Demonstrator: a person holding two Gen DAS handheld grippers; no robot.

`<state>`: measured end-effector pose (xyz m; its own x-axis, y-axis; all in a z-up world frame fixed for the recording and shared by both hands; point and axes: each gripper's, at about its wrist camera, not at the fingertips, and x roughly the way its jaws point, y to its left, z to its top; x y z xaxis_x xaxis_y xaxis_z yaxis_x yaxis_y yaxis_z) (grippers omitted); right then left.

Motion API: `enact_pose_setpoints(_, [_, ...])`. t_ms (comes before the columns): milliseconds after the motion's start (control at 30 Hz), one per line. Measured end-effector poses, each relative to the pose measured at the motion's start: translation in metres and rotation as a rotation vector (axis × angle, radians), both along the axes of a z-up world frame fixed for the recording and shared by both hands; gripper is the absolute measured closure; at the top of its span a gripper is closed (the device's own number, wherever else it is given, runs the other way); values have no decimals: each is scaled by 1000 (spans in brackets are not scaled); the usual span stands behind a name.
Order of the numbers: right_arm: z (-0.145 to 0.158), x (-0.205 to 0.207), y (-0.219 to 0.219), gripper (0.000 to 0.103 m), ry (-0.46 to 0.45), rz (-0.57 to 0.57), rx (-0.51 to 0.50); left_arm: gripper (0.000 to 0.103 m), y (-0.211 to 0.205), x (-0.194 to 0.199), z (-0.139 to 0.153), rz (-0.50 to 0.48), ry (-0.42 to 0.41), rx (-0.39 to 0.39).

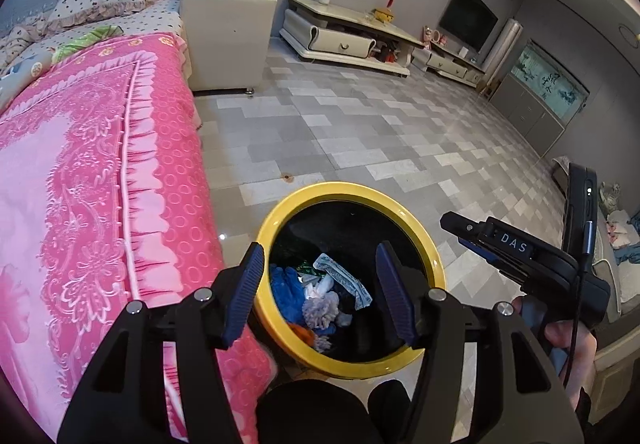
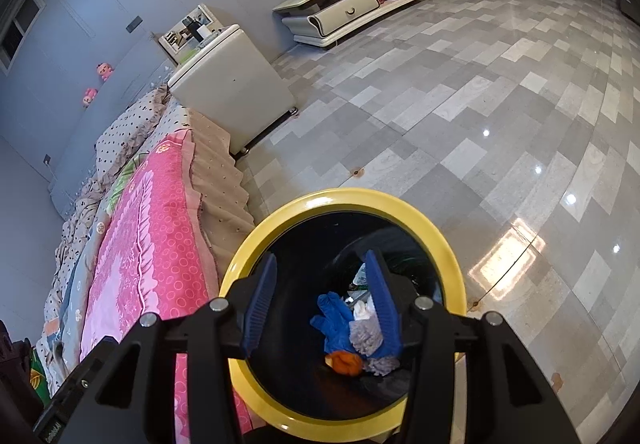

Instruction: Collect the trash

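A round bin with a yellow rim [image 1: 436,264] [image 2: 452,244] and black inside stands on the floor beside the bed. In it lie a blue glove [image 1: 286,286] [image 2: 334,318], a grey fluffy piece [image 1: 320,310] [image 2: 366,338], a white wrapper [image 1: 346,280], and an orange scrap [image 2: 347,362]. My left gripper [image 1: 322,292] is open and empty above the bin's mouth. My right gripper [image 2: 322,308] is open and empty, also over the bin. In the left wrist view the right gripper's body shows to the right of the bin, with its fingertips [image 1: 448,222] pointing left.
A bed with a pink cover [image 1: 92,179] [image 2: 140,244] stands left of the bin. A cream cabinet [image 1: 228,35] [image 2: 236,99] stands at the bed's head. A low TV stand [image 1: 344,31] [image 2: 352,7] runs along the far wall. Grey tiled floor [image 1: 360,131] [image 2: 480,115] lies beyond the bin.
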<state>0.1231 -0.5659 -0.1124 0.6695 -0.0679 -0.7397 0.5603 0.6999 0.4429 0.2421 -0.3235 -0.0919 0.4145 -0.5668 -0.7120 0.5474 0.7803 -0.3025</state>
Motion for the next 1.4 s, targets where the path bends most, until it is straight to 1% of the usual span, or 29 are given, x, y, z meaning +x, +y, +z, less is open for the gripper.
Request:
enact_pose_setpoints(100, [5,4,15,59,-4,42,-10,48,27,0,6,43,-14,-2])
enact_pose_setpoints(200, [10,14,40,59,-6,117,-8,48,58,-1,8,91,-28,7])
enact_pose_setpoints(267, [14,22,63,59,-6,183,-16,48,86,-1,10,135,-34,11])
enact_pose_setpoints(400, [24,41,122,59,-16,347,-19,48,146,-3,9,237,-51,29])
enact_pose_setpoints(567, [42,58,201,59,-44,533,-58,48,219,-13,8,358,-76,60])
enact_pose_setpoints(700, [56,66,257,59,-74,634,-96,47,269,-27,18,445,-121,61])
enact_pose_setpoints(767, [64,66,279,59,-98,664,-127,43,291,-36,27,487,-164,63])
enact_pose_setpoints(833, [74,65,299,57,-132,682,-158,34,305,-45,37,522,-200,59])
enact_pose_setpoints(867, [79,65,305,54,-146,684,-171,33,313,-50,42,537,-217,53])
enact_pose_setpoints(933, [88,64,318,49,-177,681,-202,26,325,-60,52,553,-253,38])
enact_pose_setpoints(967, [91,62,322,45,-192,677,-214,24,330,-66,57,565,-276,35])
enact_pose_setpoints(1000, [96,60,326,40,-208,670,-227,19,334,-72,62,578,-302,33])
enact_pose_setpoints(1033, [99,58,328,37,-224,663,-240,17,336,-77,66,583,-320,31])
enact_pose_setpoints(1100, [106,52,333,30,-260,643,-281,11,341,-87,75,592,-354,30])
enact_pose_setpoints(1167, [111,45,334,22,-286,621,-309,9,345,-98,81,608,-381,31])
enact_pose_setpoints(1267, [116,34,334,12,-325,580,-353,8,348,-114,87,636,-417,4])
enact_pose_setpoints(1333, [120,23,332,11,-362,544,-395,8,349,-125,89,656,-450,-8])
enact_pose_setpoints(1400, [122,13,329,8,-391,506,-422,8,348,-133,90,667,-469,-3])
